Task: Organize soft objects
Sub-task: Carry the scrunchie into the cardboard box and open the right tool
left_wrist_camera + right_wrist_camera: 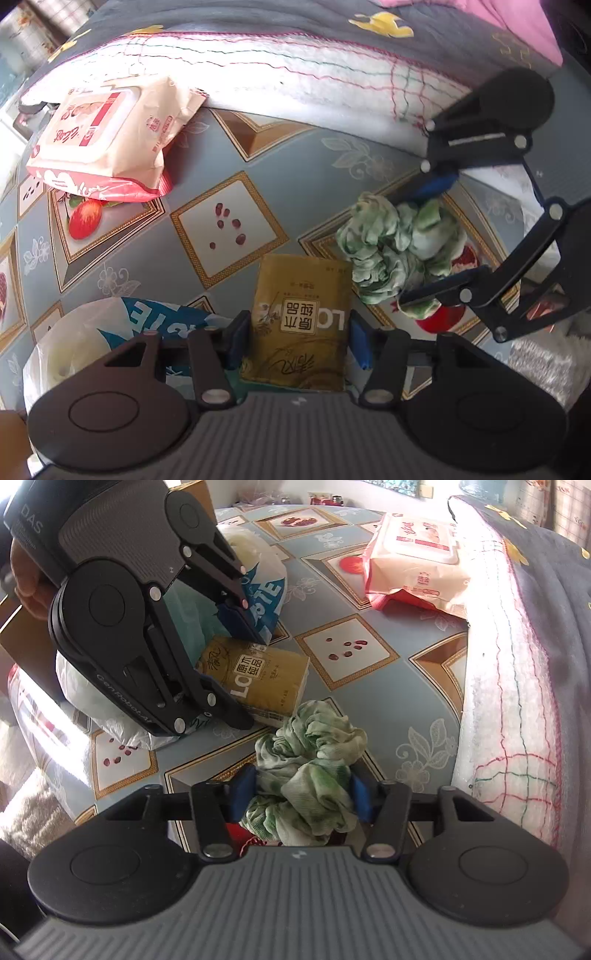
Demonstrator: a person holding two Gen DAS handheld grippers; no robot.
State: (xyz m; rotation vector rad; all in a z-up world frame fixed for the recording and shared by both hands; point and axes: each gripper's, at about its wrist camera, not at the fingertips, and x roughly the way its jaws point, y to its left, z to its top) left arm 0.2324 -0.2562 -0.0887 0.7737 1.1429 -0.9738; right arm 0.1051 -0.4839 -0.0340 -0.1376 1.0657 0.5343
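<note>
My left gripper (299, 341) is closed on the tissue pack (301, 325), whose long side points forward. My right gripper (301, 794) squeezes the green cloth (310, 771) on the table (369, 686), just beside the pack.

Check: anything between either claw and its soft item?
Nothing visible. The left claw already straddles the gold tissue pack, and the right claw straddles the green cloth; whether the pads press in is unclear.

bright daylight | blown-out white blanket (295, 70) (glare) | fisheye-warped edges
</note>
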